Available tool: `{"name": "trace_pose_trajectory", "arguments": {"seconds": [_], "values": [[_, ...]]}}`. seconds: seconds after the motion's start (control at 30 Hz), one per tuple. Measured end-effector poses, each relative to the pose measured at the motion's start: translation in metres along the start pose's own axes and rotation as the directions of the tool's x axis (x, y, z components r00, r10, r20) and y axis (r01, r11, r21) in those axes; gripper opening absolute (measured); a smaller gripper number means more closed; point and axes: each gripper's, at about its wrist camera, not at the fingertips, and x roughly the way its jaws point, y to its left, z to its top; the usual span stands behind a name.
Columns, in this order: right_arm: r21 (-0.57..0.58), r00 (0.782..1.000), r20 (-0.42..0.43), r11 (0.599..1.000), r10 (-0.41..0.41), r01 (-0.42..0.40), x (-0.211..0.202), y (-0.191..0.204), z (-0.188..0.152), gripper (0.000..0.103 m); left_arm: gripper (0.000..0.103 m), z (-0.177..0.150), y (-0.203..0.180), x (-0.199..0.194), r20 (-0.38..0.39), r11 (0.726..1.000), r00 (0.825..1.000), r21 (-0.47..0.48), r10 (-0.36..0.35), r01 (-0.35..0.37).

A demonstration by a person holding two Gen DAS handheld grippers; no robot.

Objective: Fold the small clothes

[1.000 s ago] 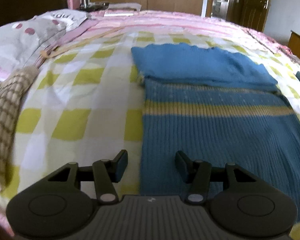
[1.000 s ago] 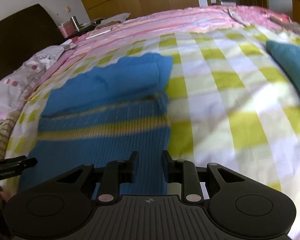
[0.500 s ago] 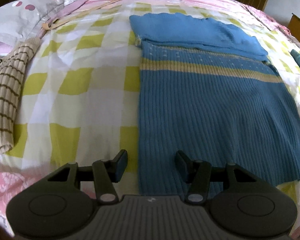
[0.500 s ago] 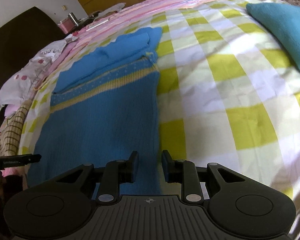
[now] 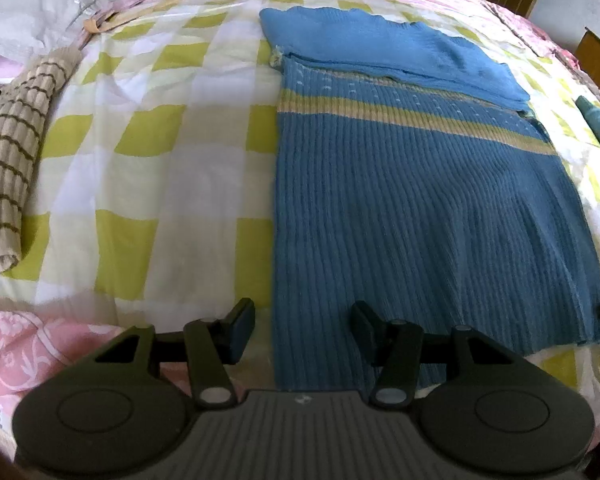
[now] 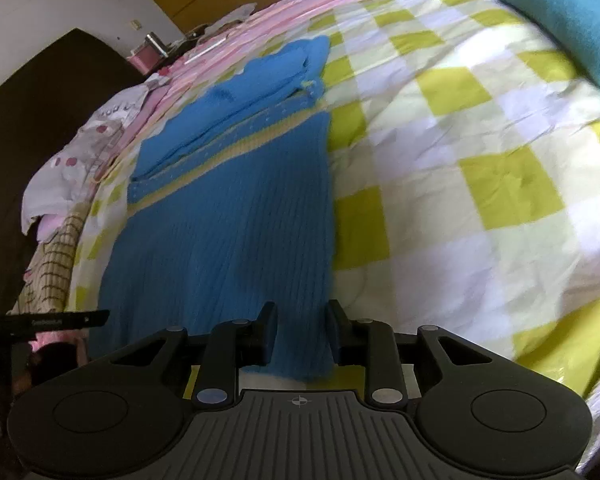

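A blue ribbed sweater (image 5: pixel 420 208) with a yellow stripe lies flat on the checked bedspread (image 5: pixel 160 168), its top part folded down over the chest. My left gripper (image 5: pixel 302 320) hangs open over the sweater's near left corner, and the left edge runs between its fingers. In the right wrist view the sweater (image 6: pixel 228 232) stretches away from me. My right gripper (image 6: pixel 302 320) is over the near right corner. Its jaws are opening, with the hem between them and no pad pressing on it.
A beige striped garment (image 5: pixel 8 168) lies at the bed's left edge below a dotted pillow (image 5: pixel 40 12). A teal garment (image 6: pixel 560 12) sits to the right. A pink quilt (image 5: pixel 32 352) borders the near edge. A dark headboard (image 6: pixel 40 120) stands at the left.
Both views have tipped down and drawn back toward the sweater's near hem, so the whole garment now shows. The right jaws have widened a little. The left jaws are unchanged.
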Motion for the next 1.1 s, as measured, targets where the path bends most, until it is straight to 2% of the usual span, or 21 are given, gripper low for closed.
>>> {"name": "trace_pose_trajectory", "arguments": {"seconds": [0.17,0.27,0.33,0.4,0.57,0.9,1.03,1.1], "values": [[0.023,1.0,0.013,0.999,0.022,-0.022,-0.001,-0.002,-0.001,0.028,0.055,-0.001,0.004,0.0,0.0,0.999,1.0,-0.026,-0.019,0.019],[0.035,0.999,0.016,0.998,0.044,-0.044,0.002,-0.004,0.0,0.028,0.045,-0.003,0.003,-0.002,0.008,1.0,1.0,-0.012,-0.028,0.028],[0.034,0.998,0.016,0.998,0.058,-0.059,0.003,-0.004,-0.001,0.028,0.035,-0.005,0.002,-0.004,0.015,0.999,0.999,-0.004,-0.044,0.044],[0.043,0.997,0.019,0.996,0.073,-0.074,0.004,-0.006,-0.001,0.028,0.03,-0.005,0.003,-0.004,0.015,0.998,0.997,0.0,-0.07,0.07],[0.088,0.993,0.03,0.989,0.113,-0.116,0.008,-0.01,0.0,0.028,0.029,-0.003,0.001,-0.003,0.012,0.997,0.997,0.002,-0.071,0.071],[0.101,0.989,0.046,0.984,0.143,-0.147,0.008,-0.014,-0.003,0.027,0.03,-0.002,-0.001,-0.001,0.001,0.998,0.998,0.008,-0.064,0.064],[0.117,0.986,0.067,0.981,0.15,-0.157,0.01,-0.015,-0.007,0.022,0.028,-0.002,-0.001,-0.002,0.004,0.998,0.998,0.009,-0.068,0.068],[0.123,0.986,0.072,0.979,0.152,-0.16,0.012,-0.015,-0.008,0.017,0.023,-0.002,0.0,-0.003,0.005,0.997,0.997,0.006,-0.08,0.08]]}}
